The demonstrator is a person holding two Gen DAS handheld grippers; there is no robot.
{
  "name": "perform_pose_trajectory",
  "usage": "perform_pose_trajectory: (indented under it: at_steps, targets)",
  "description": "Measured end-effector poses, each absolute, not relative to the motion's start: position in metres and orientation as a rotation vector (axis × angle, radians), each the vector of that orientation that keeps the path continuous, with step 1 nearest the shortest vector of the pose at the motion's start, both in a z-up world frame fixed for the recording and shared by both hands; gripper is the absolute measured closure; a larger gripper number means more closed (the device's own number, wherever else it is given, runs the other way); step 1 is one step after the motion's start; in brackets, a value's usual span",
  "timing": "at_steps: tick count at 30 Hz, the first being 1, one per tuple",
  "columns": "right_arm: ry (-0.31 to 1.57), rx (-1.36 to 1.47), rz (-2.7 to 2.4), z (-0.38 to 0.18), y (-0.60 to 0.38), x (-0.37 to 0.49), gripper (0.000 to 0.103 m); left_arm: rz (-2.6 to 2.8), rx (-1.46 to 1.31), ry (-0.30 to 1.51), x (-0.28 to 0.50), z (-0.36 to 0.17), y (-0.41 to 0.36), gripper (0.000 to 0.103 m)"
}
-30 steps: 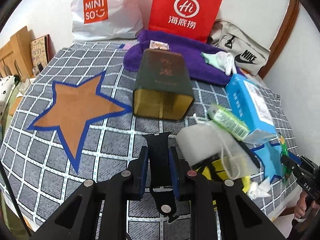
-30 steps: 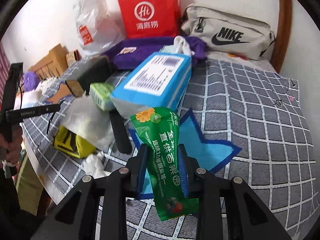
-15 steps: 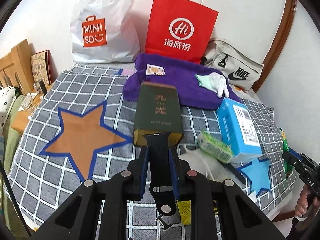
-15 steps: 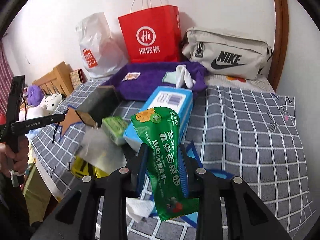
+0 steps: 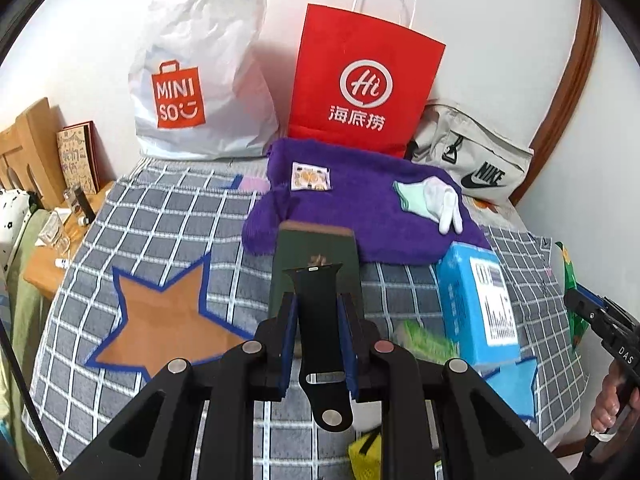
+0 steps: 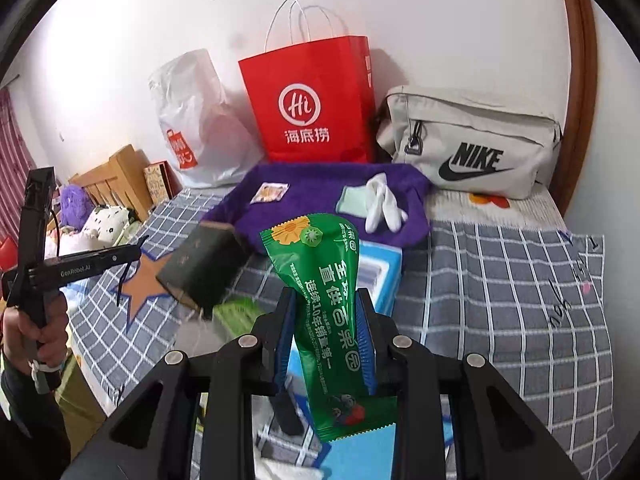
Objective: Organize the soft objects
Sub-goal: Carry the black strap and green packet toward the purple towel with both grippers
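Observation:
My left gripper (image 5: 319, 326) is shut on a black watch strap (image 5: 318, 320), held up above the checked bed cover (image 5: 168, 216). My right gripper (image 6: 326, 330) is shut on a green snack packet (image 6: 328, 304), also lifted over the bed. A purple fluffy towel (image 5: 360, 208) (image 6: 316, 200) lies at the back of the bed, with a small printed sachet (image 5: 311, 176) (image 6: 270, 193) and a white-and-mint glove (image 5: 434, 200) (image 6: 374, 202) on it. In front of the towel lie a dark green box (image 5: 316, 256) (image 6: 202, 266) and a blue tissue pack (image 5: 478, 304).
A white Miniso bag (image 5: 192, 80), a red paper bag (image 5: 360, 84) (image 6: 312, 100) and a beige Nike pouch (image 5: 476, 152) (image 6: 476, 144) stand against the wall. A small green pack (image 5: 428, 340) and a yellow item (image 5: 364, 454) lie near the front. A wooden bedside stand (image 5: 52, 264) is at left.
Both grippers have risen and pulled back from the bed, each keeping its hold. The objects on the cover look smaller and lower, and the bags at the wall show in full.

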State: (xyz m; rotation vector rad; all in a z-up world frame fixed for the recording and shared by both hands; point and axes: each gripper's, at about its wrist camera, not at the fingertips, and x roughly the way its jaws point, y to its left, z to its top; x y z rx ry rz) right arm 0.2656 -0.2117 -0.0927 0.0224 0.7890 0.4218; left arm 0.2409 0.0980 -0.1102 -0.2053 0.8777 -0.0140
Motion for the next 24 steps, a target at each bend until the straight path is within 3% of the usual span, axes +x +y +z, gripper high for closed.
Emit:
perform_pose_trajectory:
  at_steps: [24]
  targets:
    - [0.789,-0.006,0.506,-0.093,-0.161,0.415,0.074,-0.035,-0.25,0.899,0.356,-0.12,0.109,0.083]
